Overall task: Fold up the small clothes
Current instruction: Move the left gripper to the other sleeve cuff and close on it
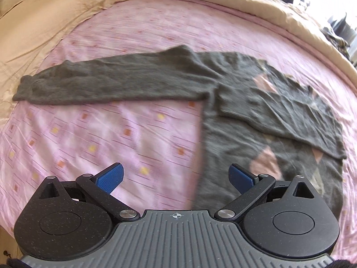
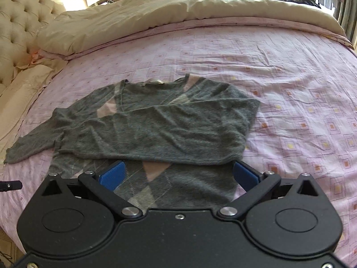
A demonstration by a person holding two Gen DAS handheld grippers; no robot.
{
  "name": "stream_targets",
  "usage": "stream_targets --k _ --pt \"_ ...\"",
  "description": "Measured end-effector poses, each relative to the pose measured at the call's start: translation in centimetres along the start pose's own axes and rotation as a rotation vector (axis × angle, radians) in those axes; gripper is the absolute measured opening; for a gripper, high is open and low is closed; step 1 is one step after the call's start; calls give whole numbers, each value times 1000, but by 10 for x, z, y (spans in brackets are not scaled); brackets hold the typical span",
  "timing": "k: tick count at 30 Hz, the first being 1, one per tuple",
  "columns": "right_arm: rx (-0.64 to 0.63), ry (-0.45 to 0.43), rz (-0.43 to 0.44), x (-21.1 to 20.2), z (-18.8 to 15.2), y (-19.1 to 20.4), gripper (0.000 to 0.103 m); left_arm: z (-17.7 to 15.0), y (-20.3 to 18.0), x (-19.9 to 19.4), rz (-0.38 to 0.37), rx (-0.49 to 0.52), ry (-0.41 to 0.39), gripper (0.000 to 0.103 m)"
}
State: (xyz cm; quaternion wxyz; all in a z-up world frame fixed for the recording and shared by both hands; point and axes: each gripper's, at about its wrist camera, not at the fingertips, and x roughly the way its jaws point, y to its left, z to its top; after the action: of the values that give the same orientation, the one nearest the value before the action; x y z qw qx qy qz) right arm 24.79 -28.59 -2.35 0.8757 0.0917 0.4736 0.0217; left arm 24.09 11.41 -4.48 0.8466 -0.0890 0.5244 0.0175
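With the grey sweater (image 2: pixel 156 129) lying flat on the pink bedsheet (image 2: pixel 290 89), one sleeve already crossed over its chest, both the left gripper (image 1: pixel 176 178) and right gripper (image 2: pixel 178 174) hover spread wide and empty, so the outstretched sleeve (image 1: pixel 100 82) is best pinched at its cuff and drawn smoothly across the sweater's body.

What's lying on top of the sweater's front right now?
One sleeve is folded across the sweater chest, hiding most of the argyle pattern. The other sleeve lies out flat on the pink sheet. What is under the sweater cannot be seen.

Grey sweater (image 2: pixel 156 129) with pink argyle diamonds, pink square-patterned sheet (image 2: pixel 279 78), cream duvet (image 2: pixel 156 11)
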Motion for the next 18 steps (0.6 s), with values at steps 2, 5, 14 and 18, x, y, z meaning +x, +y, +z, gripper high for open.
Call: stream_targets --k 2,5,14,18 --pt "-3 17 18 1 -2 16 102 4 19 3 2 -23 -6 102" --pt "-26 23 54 1 -1 40 102 12 51 10 3 -66 -5 102" --pt "-43 91 37 26 8 106 102 55 139 35 27 -120 -15 102" --pt "-51 125 29 39 10 131 102 74 176 39 21 -161 -54 102"
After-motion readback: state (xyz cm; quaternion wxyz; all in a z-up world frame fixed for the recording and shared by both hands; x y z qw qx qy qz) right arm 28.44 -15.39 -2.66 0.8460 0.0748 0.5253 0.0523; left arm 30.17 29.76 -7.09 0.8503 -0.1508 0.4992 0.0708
